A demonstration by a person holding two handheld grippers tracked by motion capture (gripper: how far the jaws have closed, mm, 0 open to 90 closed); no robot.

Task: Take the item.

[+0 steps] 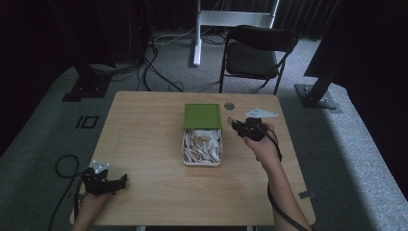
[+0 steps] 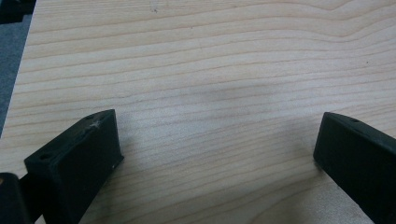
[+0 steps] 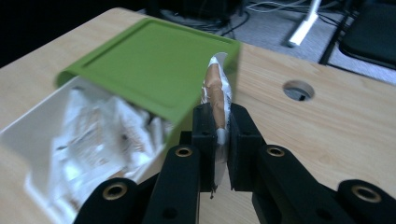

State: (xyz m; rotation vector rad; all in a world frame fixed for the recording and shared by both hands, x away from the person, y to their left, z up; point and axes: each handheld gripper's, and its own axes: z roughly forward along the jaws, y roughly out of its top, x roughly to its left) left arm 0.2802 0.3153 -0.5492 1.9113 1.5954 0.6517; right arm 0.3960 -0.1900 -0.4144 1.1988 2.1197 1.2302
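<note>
A white box (image 1: pixel 201 161) full of small white packets (image 1: pixel 202 144) stands mid-table, its green lid (image 1: pixel 202 115) slid back over the far part. In the right gripper view the same lid (image 3: pixel 154 65) and box (image 3: pixel 42 140) lie to the left. My right gripper (image 1: pixel 234 122) hovers just right of the box, shut on one white-and-tan packet (image 3: pixel 217 100) that stands upright between its jaws (image 3: pixel 221 140). My left gripper (image 1: pixel 121 182) rests at the table's near left corner, open, with bare wood between its fingers (image 2: pixel 88 158).
A round cable hole (image 1: pixel 229 105) sits in the wooden table (image 1: pixel 144 144) behind the box, also seen as the hole (image 3: pixel 298 90). A black folding chair (image 1: pixel 257 53) and a white stand (image 1: pixel 197 33) are beyond the far edge. Cables lie on the grey carpet.
</note>
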